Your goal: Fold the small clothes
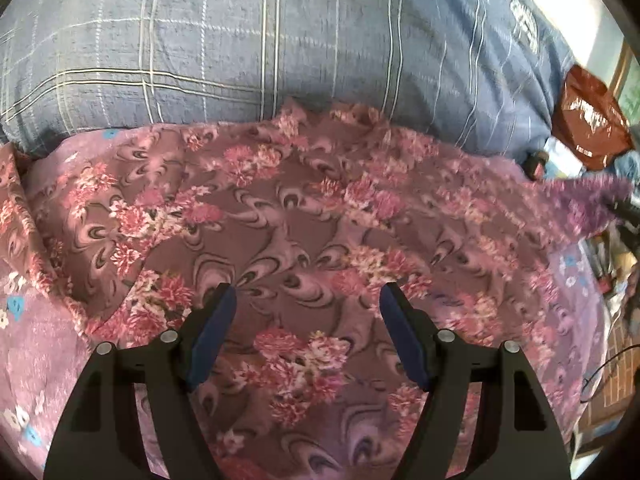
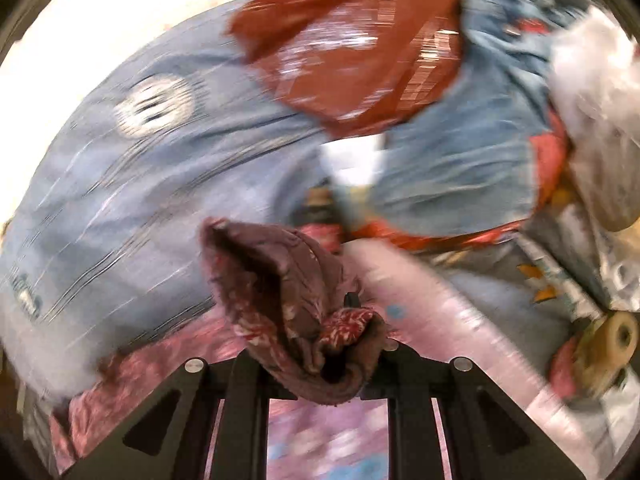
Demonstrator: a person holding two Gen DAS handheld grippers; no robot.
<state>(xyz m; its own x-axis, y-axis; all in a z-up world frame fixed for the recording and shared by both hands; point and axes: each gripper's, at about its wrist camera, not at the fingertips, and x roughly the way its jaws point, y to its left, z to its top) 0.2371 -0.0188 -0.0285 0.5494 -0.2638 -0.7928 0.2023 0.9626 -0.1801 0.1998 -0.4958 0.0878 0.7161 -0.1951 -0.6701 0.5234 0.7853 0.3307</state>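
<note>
**Floral garment spread on bed; right corner gripped**

Bedding in pale purple with small blue flowers (image 1: 24, 360) carries the work, with a blue plaid pillow (image 1: 240, 40) at its head. Spread across the bed lies the floral garment (image 1: 280, 208), mauve with pink blooms, largely flat, apparently laid out for folding. The left gripper (image 1: 306, 304) hovers above its middle, jaws released and wide, nothing between them; likely positioned to pin or take a hold. The right gripper (image 2: 340, 344) has its jaws clenched on a bunched corner of the garment, lifted clear of the bed, presumably to carry that edge over. A red-brown bag (image 2: 352, 40) lies beyond, uninvolved.
</note>
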